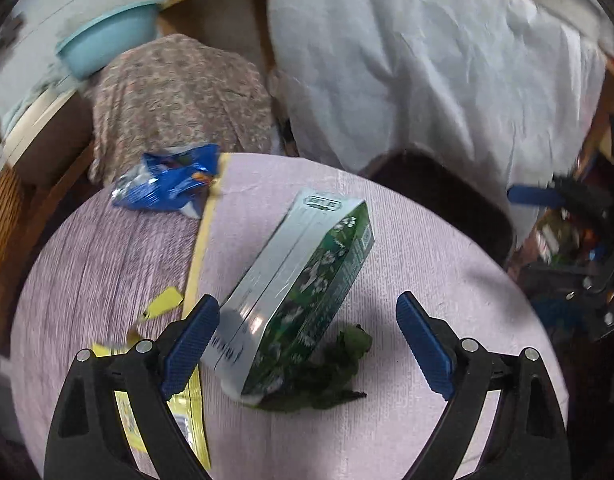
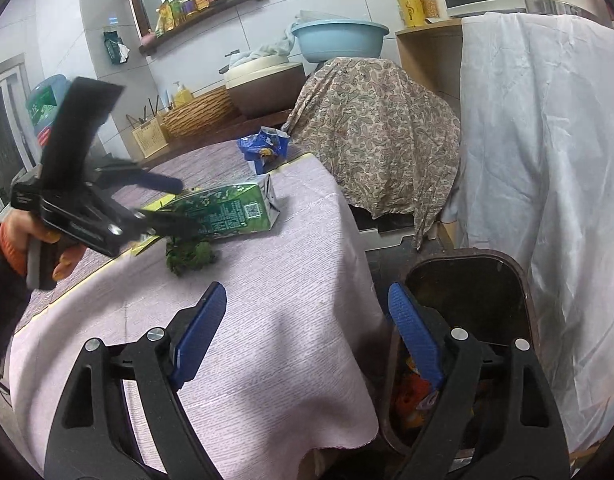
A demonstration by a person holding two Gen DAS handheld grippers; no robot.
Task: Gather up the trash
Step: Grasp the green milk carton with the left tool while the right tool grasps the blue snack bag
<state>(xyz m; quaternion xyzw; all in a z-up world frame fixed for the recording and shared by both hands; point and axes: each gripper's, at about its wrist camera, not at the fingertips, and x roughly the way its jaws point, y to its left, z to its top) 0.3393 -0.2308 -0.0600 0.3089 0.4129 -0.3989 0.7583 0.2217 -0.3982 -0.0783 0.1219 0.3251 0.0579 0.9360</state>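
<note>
The left tool is going for the green carton.

The green carton (image 1: 303, 292) lies on its side on the table (image 1: 407, 264), on the pink cloth, with a clump of green leaves (image 1: 339, 364) just beside it. The left tool (image 1: 307, 344) is spread wide around the near end of the carton, not squeezing it. The right tool (image 2: 307, 336) is spread wide too, with nothing in it, above the dark bin (image 2: 471, 292) next to the table. The carton looks light and stiff, but I think it could dent, so a soft squeeze on its two long flat sides seems best. The leaves look soft and floppy. A blue wrapper (image 1: 167, 184) sits far back on the table. The left view is blurry, so the carton's words are hard to read. The bottom of the bin is too dark to see.
</note>
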